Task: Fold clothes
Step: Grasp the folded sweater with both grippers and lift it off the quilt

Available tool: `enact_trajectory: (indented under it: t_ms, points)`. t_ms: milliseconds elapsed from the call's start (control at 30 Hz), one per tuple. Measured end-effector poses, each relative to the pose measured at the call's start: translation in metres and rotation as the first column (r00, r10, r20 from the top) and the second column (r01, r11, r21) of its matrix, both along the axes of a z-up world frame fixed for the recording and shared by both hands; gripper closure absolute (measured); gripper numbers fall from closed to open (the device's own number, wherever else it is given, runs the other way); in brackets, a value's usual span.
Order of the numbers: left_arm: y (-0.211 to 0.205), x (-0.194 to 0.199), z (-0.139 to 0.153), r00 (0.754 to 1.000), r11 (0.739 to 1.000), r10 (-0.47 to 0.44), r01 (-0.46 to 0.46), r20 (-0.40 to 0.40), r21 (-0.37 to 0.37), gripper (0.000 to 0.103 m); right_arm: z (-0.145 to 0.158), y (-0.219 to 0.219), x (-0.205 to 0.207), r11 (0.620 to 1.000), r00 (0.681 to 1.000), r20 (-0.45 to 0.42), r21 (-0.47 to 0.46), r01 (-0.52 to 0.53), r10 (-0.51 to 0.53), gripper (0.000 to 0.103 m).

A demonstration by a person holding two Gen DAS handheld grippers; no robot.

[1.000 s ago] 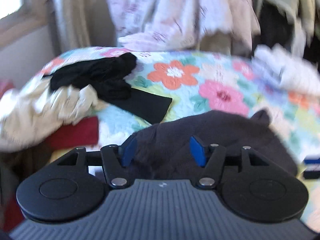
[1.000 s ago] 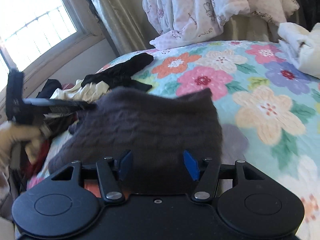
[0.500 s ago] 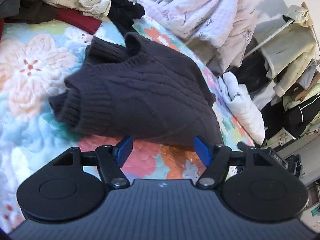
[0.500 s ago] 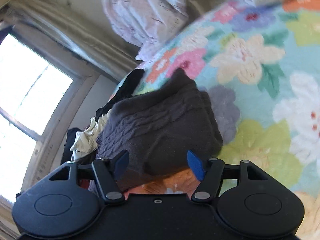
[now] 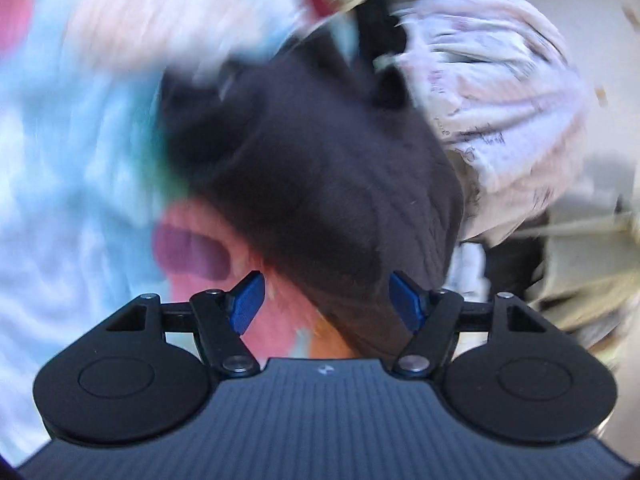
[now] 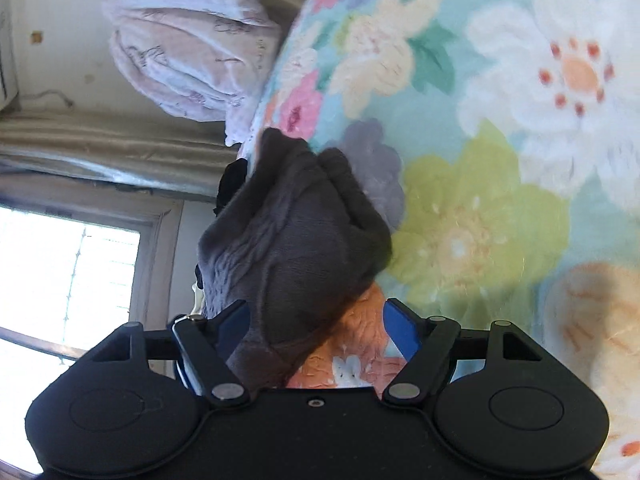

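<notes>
A dark grey cable-knit sweater (image 5: 320, 168) lies bunched on the floral bedspread (image 5: 80, 160). In the blurred left wrist view my left gripper (image 5: 326, 300) is open, its blue pads apart, with the sweater's near edge between and just beyond them. In the right wrist view the sweater (image 6: 296, 240) reaches down between the open jaws of my right gripper (image 6: 318, 328). The cloth covers part of the left pad; the jaws stand wide and do not pinch it.
A pale pink printed quilt (image 5: 492, 120) is heaped past the sweater and also shows in the right wrist view (image 6: 188, 52). A window (image 6: 68, 280) and curtain (image 6: 100, 148) are at the left. Hanging clothes stand at the right (image 5: 592, 272).
Both cameras have rolled and swung strongly. The sweater has gone from spread flat to a bunched heap and now sits closer to both grippers. Both grippers stay open.
</notes>
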State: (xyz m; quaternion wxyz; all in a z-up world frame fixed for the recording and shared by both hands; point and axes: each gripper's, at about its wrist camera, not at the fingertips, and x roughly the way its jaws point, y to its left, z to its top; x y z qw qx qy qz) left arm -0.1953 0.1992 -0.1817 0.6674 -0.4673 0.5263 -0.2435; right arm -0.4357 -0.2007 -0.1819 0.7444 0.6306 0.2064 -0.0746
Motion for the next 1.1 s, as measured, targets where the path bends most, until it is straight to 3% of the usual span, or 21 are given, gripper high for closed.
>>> enact_trajectory:
  t_ms: [33,133,267,367,533,600,667,700,733,767,833,900,1000,1100]
  points:
    - [-0.001,-0.001,-0.007,0.997,0.999,0.028,-0.031,-0.067,-0.043,0.035,-0.005,-0.001,0.003,1.000,1.000,-0.007,0.007,0.003,-0.003,0.025]
    - [-0.004,0.000,-0.008,0.992,0.991,0.126,-0.127,-0.024,-0.038,0.035,-0.013,-0.009,0.016,0.998,0.998,-0.060,-0.062,0.018,-0.022,0.025]
    - [-0.001,0.019,-0.019,0.960,0.961,0.275,-0.276,-0.047,-0.016,0.030,-0.022,-0.027,0.034,0.999,0.999,0.025,-0.028,0.038,-0.037,0.025]
    - [-0.006,0.035,-0.019,0.953,0.954,0.300,-0.300,-0.035,0.002,0.030,-0.031,-0.034,0.048,1.000,0.997,0.069,0.016,0.025,-0.026,0.025]
    - [-0.027,0.052,-0.012,0.961,0.958,0.274,-0.276,0.035,0.075,0.027,-0.024,-0.030,0.090,0.995,0.994,0.060,-0.058,-0.083,0.086,0.016]
    - [-0.029,0.058,-0.010,0.961,0.958,0.273,-0.276,0.043,0.084,0.019,-0.027,-0.036,0.104,0.997,0.994,0.080,-0.011,-0.073,0.073,0.016]
    - [-0.026,0.064,-0.012,0.964,0.960,0.261,-0.265,0.056,0.088,0.018,-0.031,-0.043,0.123,0.997,0.991,0.113,0.020,-0.080,0.077,0.016]
    - [-0.024,0.065,-0.013,0.968,0.966,0.239,-0.245,0.077,0.086,0.023,-0.031,-0.044,0.132,0.995,0.988,0.126,0.023,-0.093,0.089,0.023]
    - [-0.025,0.068,-0.013,0.972,0.972,0.208,-0.218,0.105,0.086,0.050,-0.029,-0.043,0.137,0.995,0.985,0.141,0.005,-0.098,0.096,0.032]
    - [-0.029,0.073,-0.010,0.978,0.980,0.163,-0.176,0.130,0.093,0.066,-0.027,-0.041,0.142,0.995,0.983,0.155,-0.017,-0.101,0.103,0.061]
    - [-0.034,0.082,0.003,0.980,0.985,0.065,-0.093,0.189,0.145,0.072,-0.023,-0.037,0.144,0.994,0.972,0.208,-0.044,-0.100,0.107,0.069]
    - [-0.041,0.085,0.023,0.961,0.975,-0.042,-0.019,0.273,0.220,0.073,-0.013,-0.035,0.138,0.992,0.964,0.237,-0.055,-0.112,0.121,0.073]
    - [-0.061,0.076,0.052,0.895,0.945,-0.185,0.048,0.407,0.324,0.074,0.016,-0.036,0.127,0.979,0.951,0.249,-0.141,-0.151,0.182,0.075]
    - [-0.086,0.061,0.072,0.813,0.913,-0.329,0.145,0.480,0.381,0.074,0.045,-0.039,0.107,0.963,0.945,0.258,-0.225,-0.146,0.203,0.075]
